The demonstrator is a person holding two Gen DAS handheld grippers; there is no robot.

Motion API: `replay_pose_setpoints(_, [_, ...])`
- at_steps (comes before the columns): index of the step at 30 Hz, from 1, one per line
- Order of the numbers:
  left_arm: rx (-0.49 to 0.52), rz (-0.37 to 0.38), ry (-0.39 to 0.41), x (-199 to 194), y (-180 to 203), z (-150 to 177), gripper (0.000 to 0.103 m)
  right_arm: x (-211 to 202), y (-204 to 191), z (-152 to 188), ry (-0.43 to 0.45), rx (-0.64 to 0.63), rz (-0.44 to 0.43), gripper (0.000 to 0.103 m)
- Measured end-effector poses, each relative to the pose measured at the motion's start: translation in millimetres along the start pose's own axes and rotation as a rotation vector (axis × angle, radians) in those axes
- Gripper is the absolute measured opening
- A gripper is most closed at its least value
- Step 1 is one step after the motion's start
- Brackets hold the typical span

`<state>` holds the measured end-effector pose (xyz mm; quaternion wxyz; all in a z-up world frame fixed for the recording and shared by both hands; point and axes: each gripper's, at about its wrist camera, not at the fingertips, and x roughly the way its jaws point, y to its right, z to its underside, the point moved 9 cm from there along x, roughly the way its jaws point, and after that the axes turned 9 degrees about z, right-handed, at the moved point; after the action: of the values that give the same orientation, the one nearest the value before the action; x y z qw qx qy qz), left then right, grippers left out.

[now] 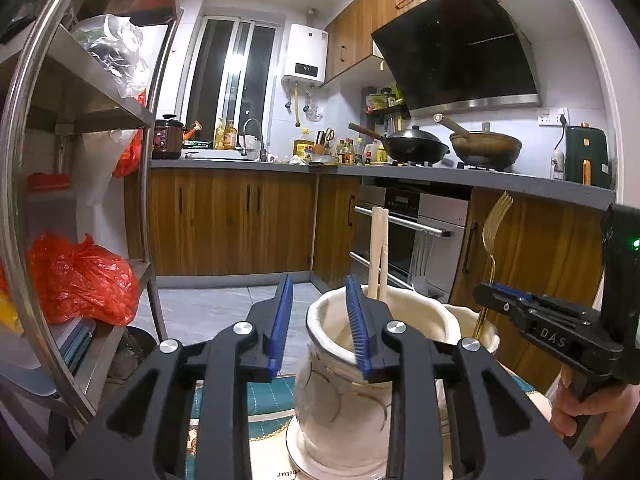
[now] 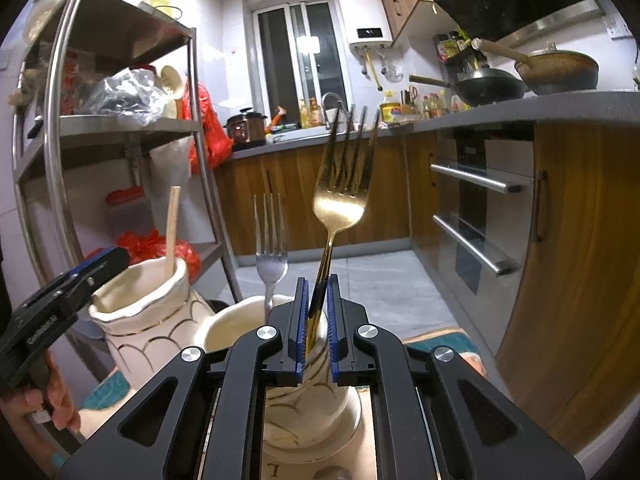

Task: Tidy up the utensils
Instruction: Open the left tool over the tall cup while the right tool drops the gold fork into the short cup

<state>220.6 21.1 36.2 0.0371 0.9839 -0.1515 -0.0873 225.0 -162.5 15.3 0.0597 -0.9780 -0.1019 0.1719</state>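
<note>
The left gripper (image 1: pixel 320 312) stands partly open and empty over the rim of a cream ceramic vase with gold lines (image 1: pixel 344 408), where two pale wooden chopsticks (image 1: pixel 378 252) stand. Rightward, a second cream vase (image 2: pixel 304 392) holds a silver fork (image 2: pixel 272 240); the right gripper (image 2: pixel 316 316) clamps a gold fork (image 2: pixel 340 200) upright above it.

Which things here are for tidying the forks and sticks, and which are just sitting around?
For the job: gold fork, silver fork, chopsticks, left vase, right vase.

Just around: black wok, brown pan, rice cooker, red bag.
</note>
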Motion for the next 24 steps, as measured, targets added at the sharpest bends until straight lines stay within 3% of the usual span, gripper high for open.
replay_pose_setpoints(10, [-0.022, -0.014, 0.025, -4.9, -5.3, -3.2, 0.053, 3.4, 1.9, 1.0, -0.011, 0.011, -0.002, 0.015])
replay_pose_setpoints(13, [-0.027, -0.02, 0.027, -4.7, -7.4, -3.3, 0.054, 3.7, 3.9, 0.9, -0.012, 0.021, -0.003, 0.029])
replay_pose_setpoints(16, [-0.034, -0.024, 0.031, -6.0, -9.5, -3.2, 0.059, 2.2, 5.8, -0.5, -0.009, 0.039, -0.017, 0.035])
replay_pose_setpoints(18, [-0.038, -0.029, 0.035, -7.5, -10.9, -3.1, 0.066, -0.2, 6.1, -1.8, -0.004, 0.043, -0.021, 0.046])
replay_pose_setpoints(19, [-0.04, -0.035, 0.038, -8.5, -11.8, -3.3, 0.069, -2.3, 6.7, -2.9, -0.002, 0.05, -0.028, 0.059])
replay_pose_setpoints(20, [-0.042, -0.042, 0.041, -9.8, -12.8, -3.4, 0.078, -4.0, 6.1, -3.6, 0.001, 0.053, -0.032, 0.074])
replay_pose_setpoints(21, [-0.046, -0.061, 0.051, -12.4, -14.9, -4.0, 0.09, -8.0, 7.2, -5.6, 0.007, 0.062, -0.036, 0.081])
replay_pose_setpoints(22, [-0.05, -0.081, 0.063, -15.3, -17.3, -4.6, 0.096, -11.2, 8.0, -7.1, 0.013, 0.068, -0.036, 0.091])
replay_pose_setpoints(24, [-0.066, -0.112, 0.086, -22.3, -21.5, -5.8, 0.097, -22.2, 11.3, -12.7, 0.037, 0.079, -0.032, 0.095])
